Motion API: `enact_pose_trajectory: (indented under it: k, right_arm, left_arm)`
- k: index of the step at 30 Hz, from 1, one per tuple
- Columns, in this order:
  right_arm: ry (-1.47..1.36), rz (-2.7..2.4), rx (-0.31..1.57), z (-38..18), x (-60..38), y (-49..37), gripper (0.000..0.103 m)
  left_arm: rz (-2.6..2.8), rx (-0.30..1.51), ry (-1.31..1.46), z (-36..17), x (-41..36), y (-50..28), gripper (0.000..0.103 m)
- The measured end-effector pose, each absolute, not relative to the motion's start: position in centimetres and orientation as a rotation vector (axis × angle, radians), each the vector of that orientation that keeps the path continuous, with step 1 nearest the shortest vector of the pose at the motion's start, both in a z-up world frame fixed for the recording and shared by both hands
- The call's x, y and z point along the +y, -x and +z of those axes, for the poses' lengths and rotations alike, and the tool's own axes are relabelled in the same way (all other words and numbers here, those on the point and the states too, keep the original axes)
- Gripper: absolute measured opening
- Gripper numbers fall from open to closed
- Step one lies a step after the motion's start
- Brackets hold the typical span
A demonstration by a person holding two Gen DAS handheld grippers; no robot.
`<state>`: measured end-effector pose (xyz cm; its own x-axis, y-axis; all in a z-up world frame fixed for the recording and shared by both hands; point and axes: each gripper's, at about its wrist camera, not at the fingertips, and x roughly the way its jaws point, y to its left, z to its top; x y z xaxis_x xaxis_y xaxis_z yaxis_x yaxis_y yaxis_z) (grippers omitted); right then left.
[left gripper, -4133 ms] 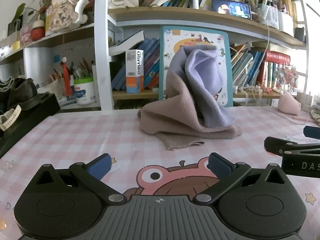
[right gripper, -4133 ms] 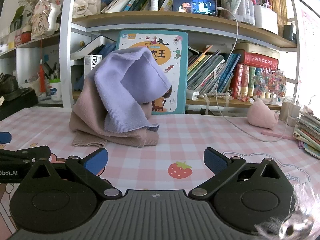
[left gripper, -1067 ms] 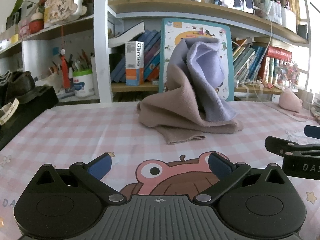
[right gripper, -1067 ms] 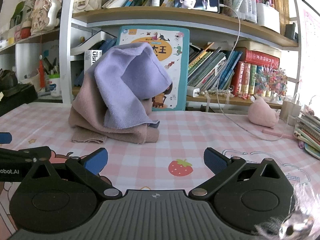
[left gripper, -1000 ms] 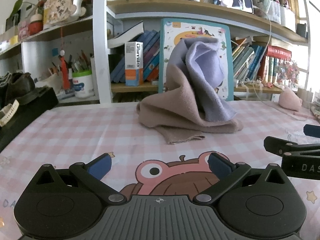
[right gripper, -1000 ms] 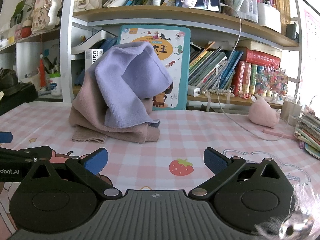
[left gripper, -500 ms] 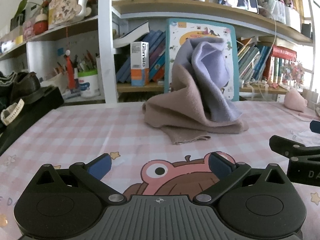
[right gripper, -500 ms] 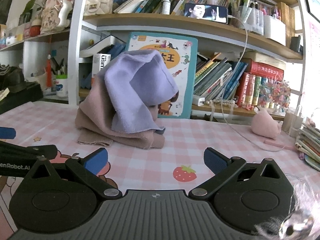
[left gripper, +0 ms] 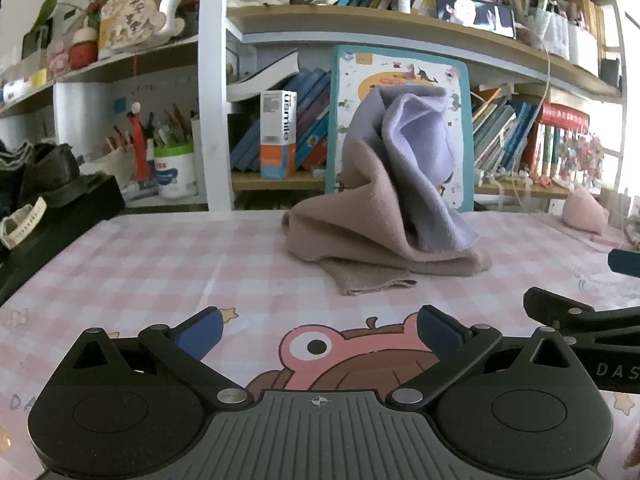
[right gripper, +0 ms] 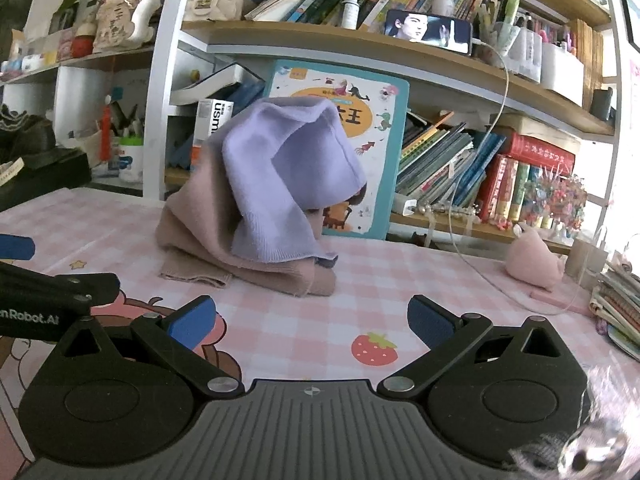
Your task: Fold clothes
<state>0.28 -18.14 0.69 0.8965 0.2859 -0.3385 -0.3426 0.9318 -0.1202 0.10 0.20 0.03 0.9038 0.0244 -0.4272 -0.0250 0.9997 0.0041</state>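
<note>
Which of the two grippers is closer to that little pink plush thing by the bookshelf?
Right. The right gripper has the pink plush just ahead to its right; the left gripper sits further left.

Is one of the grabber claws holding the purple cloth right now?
No, the purple cloth sits heaped on the brown cloth, while the right gripper is open and well short of it.

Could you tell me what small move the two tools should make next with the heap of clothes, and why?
Probably ease both forward toward the heap. The left tool and right tool are open and empty above the pink checked tablecloth, short of the clothes. The purple garment is draped over the beige garment, so it looks like the first piece to lift off.
</note>
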Motion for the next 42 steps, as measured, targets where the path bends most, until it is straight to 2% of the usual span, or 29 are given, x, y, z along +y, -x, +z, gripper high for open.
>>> enact_pose_trajectory:
  k: [16, 26, 36, 39, 42]
  right_arm:
    - [0.112, 0.425, 0.398, 0.8, -18.6, -1.3, 0.103]
    - [-0.045, 0.533, 0.480, 4.0, -19.8, -7.1, 0.103]
    - [-0.114, 0.531, 0.550, 2.7, -20.0, -11.0, 0.103]
    - [-0.111, 0.517, 0.537, 3.0, -20.3, -11.2, 0.099]
    - [-0.135, 0.514, 0.531, 3.1, -21.2, -11.8, 0.099]
  left_arm:
    - [0.010, 0.454, -0.029, 0.9, 0.1, -0.7, 0.103]
    - [-0.062, 0.395, -0.012, 4.4, 0.9, -2.7, 0.103]
    - [-0.149, 0.397, -0.088, 3.8, -1.6, -6.0, 0.103]
    - [-0.154, 0.395, -0.067, 3.7, -1.5, -7.5, 0.102]
    - [-0.132, 0.402, -0.025, 3.5, -0.9, -9.1, 0.096]
